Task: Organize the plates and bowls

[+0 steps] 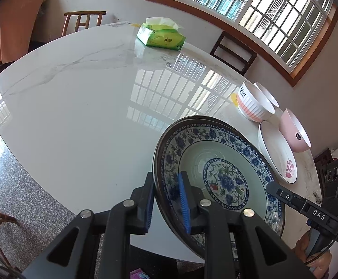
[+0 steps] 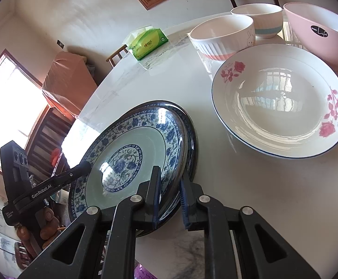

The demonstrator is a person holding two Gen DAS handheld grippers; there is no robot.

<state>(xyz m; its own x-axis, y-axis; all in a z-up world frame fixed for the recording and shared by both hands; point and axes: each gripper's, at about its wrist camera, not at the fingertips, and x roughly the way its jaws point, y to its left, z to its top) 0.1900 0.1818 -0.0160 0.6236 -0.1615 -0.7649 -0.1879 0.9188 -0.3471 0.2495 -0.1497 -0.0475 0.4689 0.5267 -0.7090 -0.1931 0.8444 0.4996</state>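
Observation:
A blue-and-white floral plate (image 1: 224,176) is held at the table's near edge; in the right wrist view (image 2: 131,158) it rests over a second dark-rimmed plate (image 2: 191,139). My left gripper (image 1: 167,203) is shut on its left rim. My right gripper (image 2: 170,200) is shut on its right rim and also shows in the left wrist view (image 1: 292,200). A white plate with pink roses (image 2: 280,102) lies to the right. Behind it stand a ribbed white-and-pink bowl (image 2: 222,39), a white bowl with a blue band (image 2: 259,21) and a pink bowl (image 2: 322,34).
The round white marble table (image 1: 87,107) carries a green tissue pack (image 1: 160,34) at its far side. Wooden chairs (image 1: 84,21) stand around the table. A barred window (image 1: 250,4) is behind, and speckled floor (image 1: 18,197) lies to the left.

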